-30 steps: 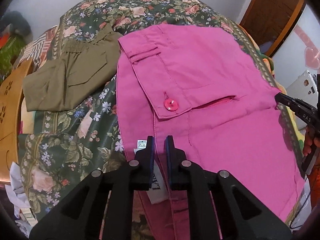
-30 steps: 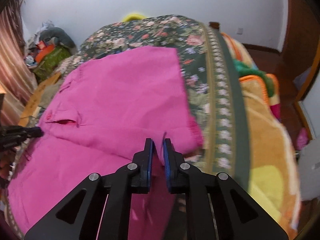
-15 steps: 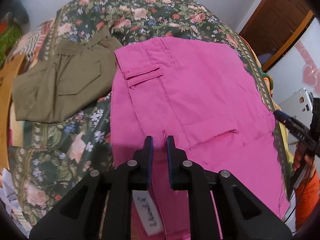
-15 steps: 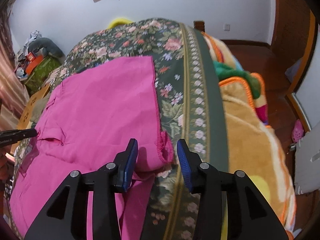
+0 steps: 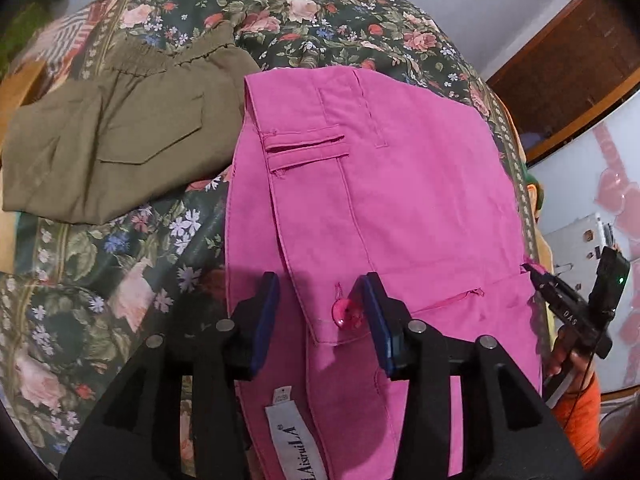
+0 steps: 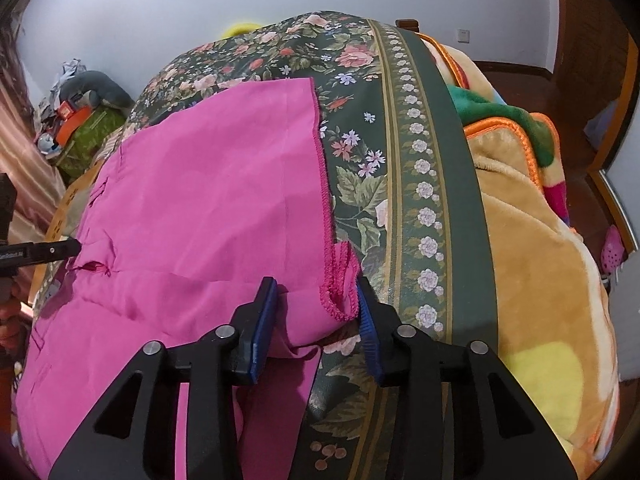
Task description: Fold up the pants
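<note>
Pink pants lie folded on a floral bedspread; they also show in the right wrist view. My left gripper is open over the waistband end, its jaws either side of the pink button and above the white label. My right gripper is open over the leg-hem corner, which lies loose between the jaws. The right gripper also shows at the pants' far edge in the left wrist view.
Folded olive pants lie on the bed left of the pink ones. A tan and orange blanket covers the bed's right side. Clutter sits by the wall. A wooden door stands behind.
Both grippers have opened and let go of the pink pants. The folded layer now lies flat, with the button flap and hem corner dropped onto the cloth.
</note>
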